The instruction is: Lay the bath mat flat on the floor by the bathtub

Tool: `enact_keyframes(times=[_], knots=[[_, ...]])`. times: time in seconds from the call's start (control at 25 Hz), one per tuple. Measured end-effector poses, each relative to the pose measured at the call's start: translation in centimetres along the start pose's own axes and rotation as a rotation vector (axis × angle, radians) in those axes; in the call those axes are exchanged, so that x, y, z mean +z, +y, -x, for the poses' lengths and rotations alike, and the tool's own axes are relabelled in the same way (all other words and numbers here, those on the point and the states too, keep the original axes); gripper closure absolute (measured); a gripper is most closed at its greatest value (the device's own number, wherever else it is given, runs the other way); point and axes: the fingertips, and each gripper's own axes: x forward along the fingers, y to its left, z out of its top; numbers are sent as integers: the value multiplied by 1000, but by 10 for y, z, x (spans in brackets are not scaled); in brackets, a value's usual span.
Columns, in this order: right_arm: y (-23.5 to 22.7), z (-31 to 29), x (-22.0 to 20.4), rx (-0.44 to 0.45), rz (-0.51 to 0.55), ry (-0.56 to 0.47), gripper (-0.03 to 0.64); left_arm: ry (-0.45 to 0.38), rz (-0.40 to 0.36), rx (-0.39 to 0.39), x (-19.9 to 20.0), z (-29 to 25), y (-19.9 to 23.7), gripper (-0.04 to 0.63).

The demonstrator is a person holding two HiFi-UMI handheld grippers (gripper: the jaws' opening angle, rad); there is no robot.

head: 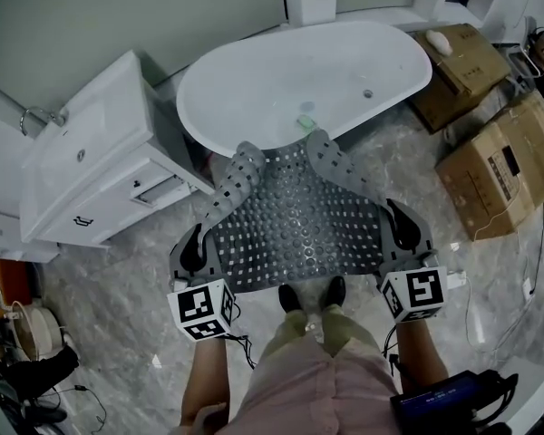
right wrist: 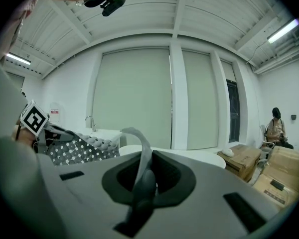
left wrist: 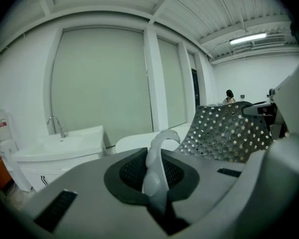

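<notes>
A grey perforated bath mat (head: pixel 299 220) hangs stretched between my two grippers, held above the marble floor in front of the white bathtub (head: pixel 299 84). My left gripper (head: pixel 198 247) is shut on the mat's near left corner; the mat's edge (left wrist: pixel 157 163) shows pinched between its jaws. My right gripper (head: pixel 403 227) is shut on the near right corner, where the mat's edge (right wrist: pixel 142 176) is clamped. The mat's far corners curl over and droop toward the tub. In the left gripper view the mat's sheet (left wrist: pixel 229 131) rises to the right.
A white vanity with sink and tap (head: pixel 100 161) stands to the left of the tub. Cardboard boxes (head: pixel 499 166) sit at the right. My shoes (head: pixel 313 297) stand just behind the mat. A person sits far off (right wrist: pixel 278 128). Cables lie on the floor (head: pixel 526 288).
</notes>
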Motion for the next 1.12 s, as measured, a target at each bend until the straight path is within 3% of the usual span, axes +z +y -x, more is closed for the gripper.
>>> enact_keyframes(times=[0.24,1.12], knots=[[-1,-2,-20,10,-12,37,588,43,11,3,-21,-4,-6,555],[-11,-20,-38,27,-14,85,588,94,17,25,-34,-23,-1,555]])
